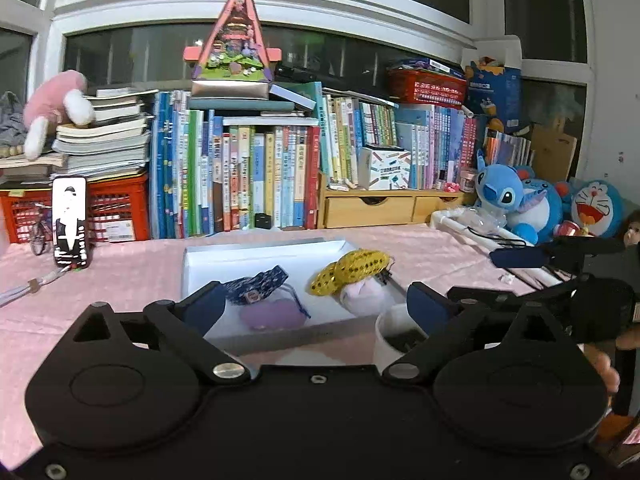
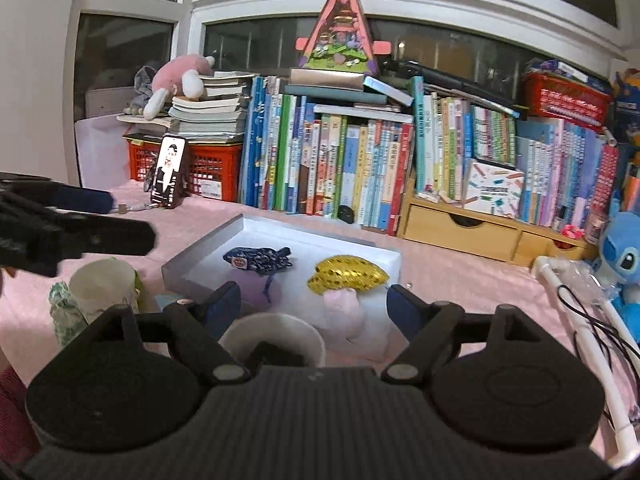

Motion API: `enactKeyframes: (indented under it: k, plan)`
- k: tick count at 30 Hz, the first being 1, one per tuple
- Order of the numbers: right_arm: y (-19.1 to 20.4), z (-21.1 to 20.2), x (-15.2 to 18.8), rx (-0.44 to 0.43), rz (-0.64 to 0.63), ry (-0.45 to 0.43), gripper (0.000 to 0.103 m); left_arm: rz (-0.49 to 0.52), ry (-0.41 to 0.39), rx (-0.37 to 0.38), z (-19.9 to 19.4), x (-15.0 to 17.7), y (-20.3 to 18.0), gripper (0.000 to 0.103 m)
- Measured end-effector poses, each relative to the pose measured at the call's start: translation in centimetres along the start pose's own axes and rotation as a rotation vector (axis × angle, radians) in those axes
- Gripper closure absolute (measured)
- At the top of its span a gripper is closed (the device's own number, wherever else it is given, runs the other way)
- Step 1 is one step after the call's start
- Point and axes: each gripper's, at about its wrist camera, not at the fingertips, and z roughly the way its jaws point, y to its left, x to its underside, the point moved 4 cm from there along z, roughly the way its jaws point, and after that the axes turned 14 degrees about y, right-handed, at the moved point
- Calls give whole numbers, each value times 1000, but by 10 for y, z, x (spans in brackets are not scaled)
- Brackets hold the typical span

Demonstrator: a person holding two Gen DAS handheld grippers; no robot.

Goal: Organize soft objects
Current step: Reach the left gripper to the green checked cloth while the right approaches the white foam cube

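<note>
A shallow white tray lies on the pink tablecloth. In it are a dark blue patterned pouch, a pale purple pad, a gold sequined pouch and a pale pink soft piece. My left gripper is open and empty, just before the tray's near edge. My right gripper is open and empty, over a white cup holding something dark. That cup also shows in the left wrist view.
A second white cup and crumpled green cloth sit left of the tray. A phone leans on a red crate. Books line the back wall. Blue plush toys and a white rod with cables lie to the right.
</note>
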Motion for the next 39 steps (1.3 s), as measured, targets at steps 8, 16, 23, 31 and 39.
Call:
enactKeyframes:
  k: [8, 16, 23, 31, 39]
  plan:
    - [-18, -4, 33, 61, 58, -3, 15, -80, -2, -59, -10, 44, 19, 5]
    - [-30, 0, 58, 110, 107, -12, 14, -113, 0, -160, -16, 73, 41, 5]
    - [-41, 10, 76, 150, 147, 2, 12, -114, 28, -239, -20, 96, 54, 3]
    - [-51, 28, 87, 182, 159, 39, 9, -151, 70, -286, -12, 112, 73, 3]
    - [-56, 45, 94, 188, 186, 73, 9, -191, 122, -356, 16, 129, 90, 6]
